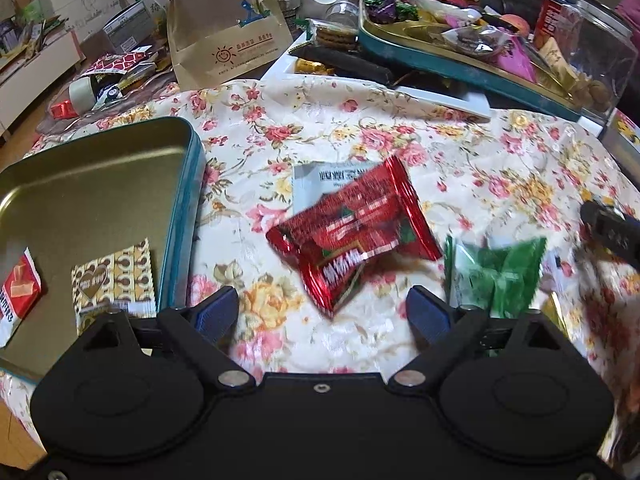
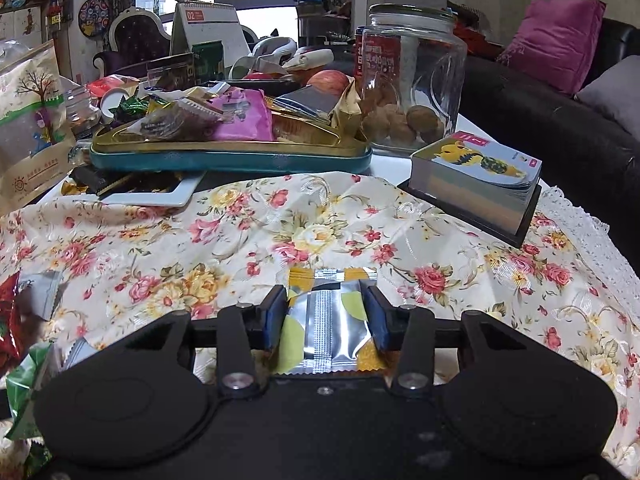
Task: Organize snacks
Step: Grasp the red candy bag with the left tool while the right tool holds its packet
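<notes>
Right hand-held gripper (image 2: 326, 318) grips the silver-yellow packet (image 2: 326, 320) between its pads; left hand-held gripper (image 1: 322, 312) gapes empty, red packet (image 1: 352, 232) just ahead: advise squaring over it before closing.

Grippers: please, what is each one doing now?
Left gripper: open, holding nothing.
Right gripper: closed on a silver snack packet.
</notes>
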### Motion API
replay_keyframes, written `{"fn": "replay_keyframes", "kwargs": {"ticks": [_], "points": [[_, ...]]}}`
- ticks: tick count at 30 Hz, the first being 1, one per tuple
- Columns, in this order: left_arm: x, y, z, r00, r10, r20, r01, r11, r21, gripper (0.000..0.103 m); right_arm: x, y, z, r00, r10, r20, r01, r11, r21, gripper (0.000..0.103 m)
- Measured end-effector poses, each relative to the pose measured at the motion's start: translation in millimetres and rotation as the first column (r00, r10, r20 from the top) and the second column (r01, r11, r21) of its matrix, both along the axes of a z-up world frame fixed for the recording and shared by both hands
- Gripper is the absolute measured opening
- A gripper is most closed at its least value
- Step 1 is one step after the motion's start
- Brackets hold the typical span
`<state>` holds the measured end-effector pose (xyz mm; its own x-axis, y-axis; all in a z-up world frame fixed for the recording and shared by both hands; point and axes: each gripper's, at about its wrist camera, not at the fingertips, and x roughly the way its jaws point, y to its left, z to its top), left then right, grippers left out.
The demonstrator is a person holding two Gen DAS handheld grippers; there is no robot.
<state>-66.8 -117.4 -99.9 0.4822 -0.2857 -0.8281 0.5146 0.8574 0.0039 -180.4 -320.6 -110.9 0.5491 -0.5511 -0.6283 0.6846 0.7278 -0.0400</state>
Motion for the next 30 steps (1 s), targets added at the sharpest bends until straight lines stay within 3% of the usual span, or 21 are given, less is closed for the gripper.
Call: {"fn": "replay_keyframes", "kwargs": {"ticks": [8,15,25,28,30], "points": [[35.5,-36.0,4.1,1.000,0.017,-0.009,-0.016,0.996,0.086,0.088,-0.9,1.3,-0.8,1.000,-0.002,-0.001,0.002,1.000,-0.002,0.046],[45.7,-62.9,5.7,0.999,-0.055,0.000,0.054,0.987,0.152,0.085,-1.2,1.3,-0.8,1.000,-0.004,0.002,0.004,1.000,0.001,0.046],[28.5,-40.6,6.0,0.994,-0.104,0.026,0.100,0.989,0.111,0.082,-1.3,0.4,-0.6,1.000,-0.003,0.003,0.003,1.000,0.002,0.047],[33.7,-40.9,5.9,0.997,-0.078,-0.003,0.078,0.993,0.086,0.080,-0.9,0.8,-0.8,1.000,0.002,0.001,-0.002,1.000,0.001,0.051],[37.7,-38.6,5.8,0.998,-0.051,-0.042,0.053,0.998,0.043,0.071,0.0,1.3,-1.1,1.000,0.010,-0.002,-0.010,1.000,0.002,0.056]]}}
